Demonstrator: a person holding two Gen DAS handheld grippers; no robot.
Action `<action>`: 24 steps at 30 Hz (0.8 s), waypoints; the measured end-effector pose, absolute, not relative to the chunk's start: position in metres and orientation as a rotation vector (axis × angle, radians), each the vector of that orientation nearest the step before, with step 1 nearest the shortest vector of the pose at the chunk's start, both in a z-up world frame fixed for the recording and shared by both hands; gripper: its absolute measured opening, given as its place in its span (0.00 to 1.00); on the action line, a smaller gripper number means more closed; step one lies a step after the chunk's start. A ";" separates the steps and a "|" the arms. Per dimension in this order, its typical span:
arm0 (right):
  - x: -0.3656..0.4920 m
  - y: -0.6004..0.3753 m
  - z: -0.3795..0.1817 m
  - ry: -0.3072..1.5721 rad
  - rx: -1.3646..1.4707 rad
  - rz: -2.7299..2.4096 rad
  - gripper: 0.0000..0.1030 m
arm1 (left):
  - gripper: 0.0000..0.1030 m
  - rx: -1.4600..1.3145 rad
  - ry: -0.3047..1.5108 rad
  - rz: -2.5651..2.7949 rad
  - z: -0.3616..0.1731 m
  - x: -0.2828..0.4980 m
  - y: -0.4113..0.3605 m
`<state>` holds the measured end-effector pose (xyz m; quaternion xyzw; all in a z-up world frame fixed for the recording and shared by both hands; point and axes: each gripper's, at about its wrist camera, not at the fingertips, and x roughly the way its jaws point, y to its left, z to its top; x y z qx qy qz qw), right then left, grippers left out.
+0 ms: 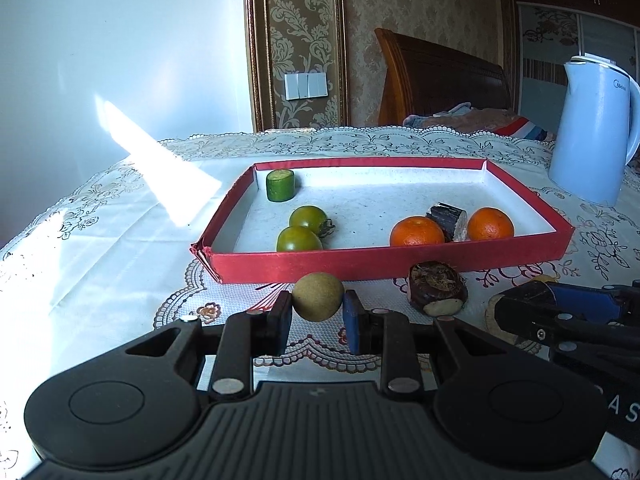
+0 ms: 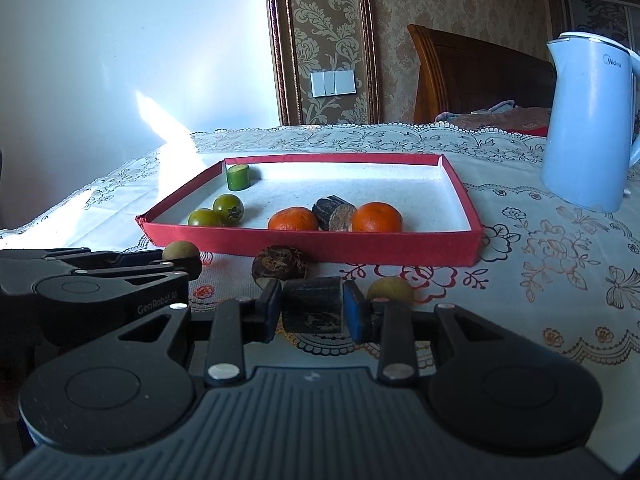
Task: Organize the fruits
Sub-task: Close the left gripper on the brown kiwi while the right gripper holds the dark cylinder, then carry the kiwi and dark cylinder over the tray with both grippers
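Tray [image 1: 360, 266] holds oranges [image 1: 417, 232], green tomatoes [image 1: 299, 239], cucumber piece [image 1: 280, 185]

We are seeing the kettle [image 1: 592, 128] running off the picture's edge at three o'clock, and the left gripper [image 2: 176, 268] covering part of the tan round fruit [image 2: 180, 249].

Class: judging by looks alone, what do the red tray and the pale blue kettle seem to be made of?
Red tray: probably cardboard with matte red covering; its near-left corner is crumpled and the inside is white and speckled.
Pale blue kettle: probably smooth plastic, with a soft, even sheen and printed logo.
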<state>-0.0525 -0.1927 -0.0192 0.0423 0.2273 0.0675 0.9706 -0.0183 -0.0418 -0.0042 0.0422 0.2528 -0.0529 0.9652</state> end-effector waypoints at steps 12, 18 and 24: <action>-0.052 -0.184 -0.011 0.399 0.102 0.146 0.30 | 0.25 0.066 0.455 -0.047 0.009 -0.023 -0.032; -0.051 -0.187 -0.012 0.397 0.106 0.155 0.30 | 0.25 0.050 0.450 -0.037 0.006 -0.022 -0.026; -0.047 -0.191 -0.009 0.382 0.105 0.158 0.30 | 0.25 0.059 0.439 -0.042 0.010 -0.018 -0.031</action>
